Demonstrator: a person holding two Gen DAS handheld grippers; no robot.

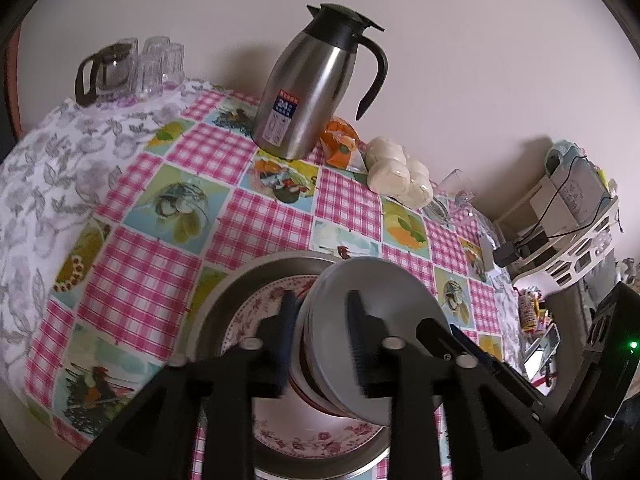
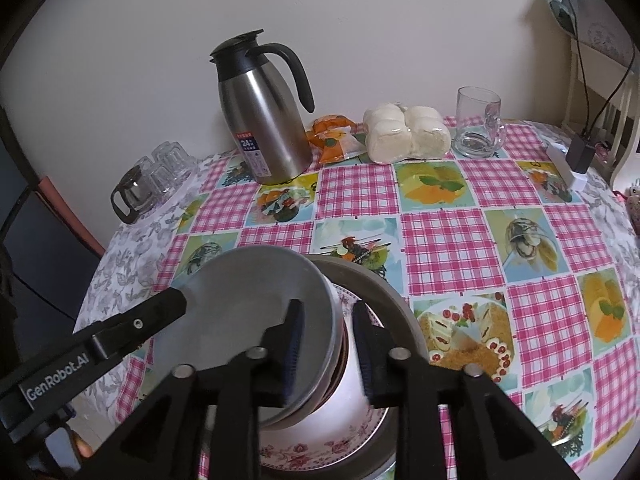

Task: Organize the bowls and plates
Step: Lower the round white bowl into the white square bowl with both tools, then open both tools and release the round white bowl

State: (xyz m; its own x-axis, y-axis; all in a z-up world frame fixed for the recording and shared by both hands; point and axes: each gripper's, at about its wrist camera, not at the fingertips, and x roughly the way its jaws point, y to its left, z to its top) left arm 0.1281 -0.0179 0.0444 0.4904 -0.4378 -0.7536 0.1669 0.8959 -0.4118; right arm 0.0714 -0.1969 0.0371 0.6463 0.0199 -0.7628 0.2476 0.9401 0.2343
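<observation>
thermos jug [image 2: 264, 120]: 1 | glass mug [image 2: 478, 128]: 1 | floral plate [image 2: 320, 450]: 1 | hand-held grippers [image 1: 318, 344]: 2

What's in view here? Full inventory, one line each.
bowls: a nested stack, grey and white, on the floral plate
floral plate: one, white with pink flowers, inside the grey tray
grey tray: one, near table edge
thermos jug: one, steel and black, by the wall
bun pack: one, white, right of jug
orange packet: one, beside jug
glass mug: one, clear, right of buns
glass pot and tumblers: clear, far left
left tool: black, jaws straddling bowl rim
right tool: black, jaws straddling opposite rim
</observation>
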